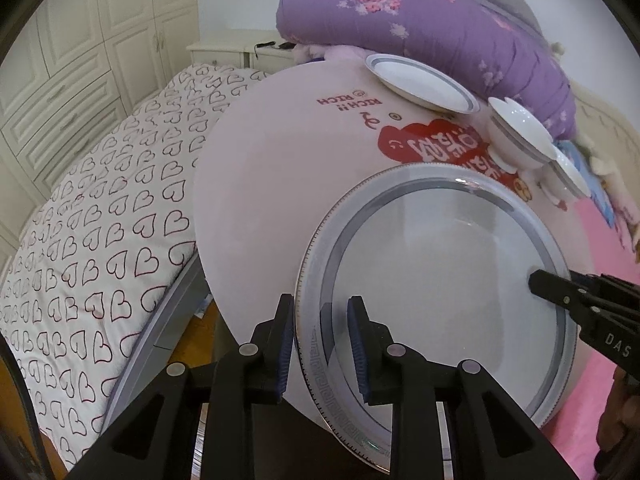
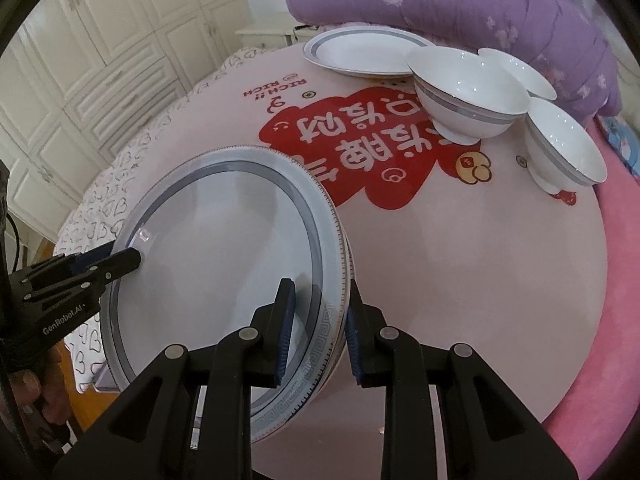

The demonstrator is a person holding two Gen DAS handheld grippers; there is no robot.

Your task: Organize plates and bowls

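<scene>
A large white plate (image 1: 440, 280) (image 2: 216, 240) with a grey patterned rim hangs tilted over the near side of the round pink table (image 1: 260, 160) (image 2: 440, 280). My left gripper (image 1: 322, 344) (image 2: 130, 258) is shut on its rim on one side, one finger above and one below. On the opposite side my right gripper (image 2: 320, 328) (image 1: 538, 280) is shut on the rim the same way. At the table's far side lie a smaller grey-rimmed plate (image 1: 420, 80) (image 2: 360, 54) and three white bowls (image 2: 468, 92) (image 2: 560, 144) (image 2: 516, 68), two of them showing in the left wrist view (image 1: 520, 132) (image 1: 568, 176).
A bed with a heart-print sheet (image 1: 100, 220) runs along the table's left. A purple quilt (image 1: 440, 12) is piled behind the dishes. White wardrobe doors (image 1: 80, 40) fill the far left. Pink fabric (image 2: 600, 340) borders the table on the right. A red graphic (image 2: 360, 148) marks the tabletop.
</scene>
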